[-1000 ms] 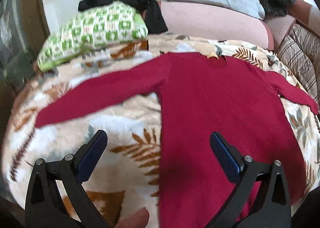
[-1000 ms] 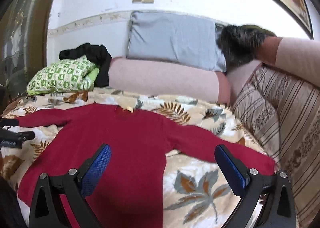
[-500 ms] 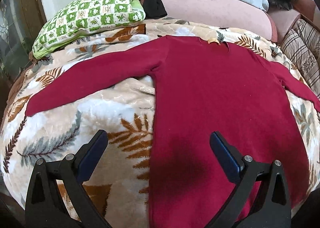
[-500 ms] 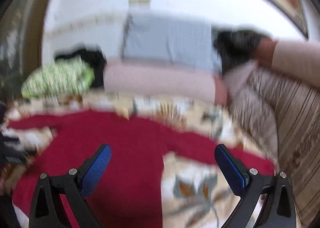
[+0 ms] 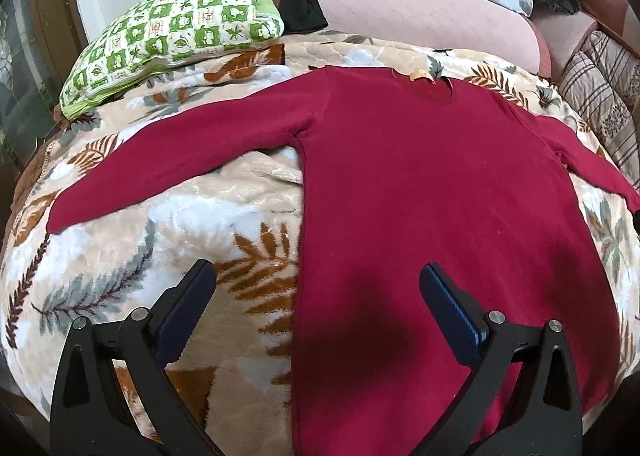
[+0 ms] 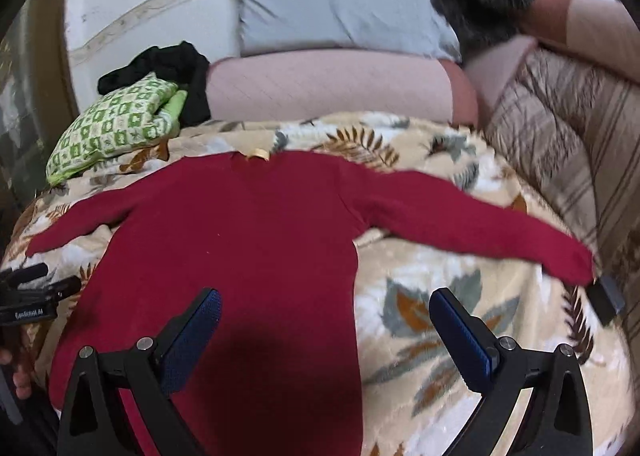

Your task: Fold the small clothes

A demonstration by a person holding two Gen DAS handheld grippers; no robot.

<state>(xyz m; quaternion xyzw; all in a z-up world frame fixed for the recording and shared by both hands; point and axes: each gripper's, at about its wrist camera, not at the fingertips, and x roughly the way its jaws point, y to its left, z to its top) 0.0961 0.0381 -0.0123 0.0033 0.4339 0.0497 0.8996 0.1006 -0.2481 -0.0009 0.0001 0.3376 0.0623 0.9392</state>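
Crimson long-sleeved knit sweater (image 5: 420, 192) lies flat, face up, on the plush leaf-patterned cream blanket (image 5: 168, 232) of the bed, sleeves spread to either side, and over the last second the left tongs (image 5: 318, 304) have drawn back so its whole left sleeve now shows, their blue-padded jaws spread wide and empty above the sweater's left side seam. Further right, the right tongs (image 6: 324, 326), equally released and empty, have swung over the right hem side, so the first fold looks about to start.
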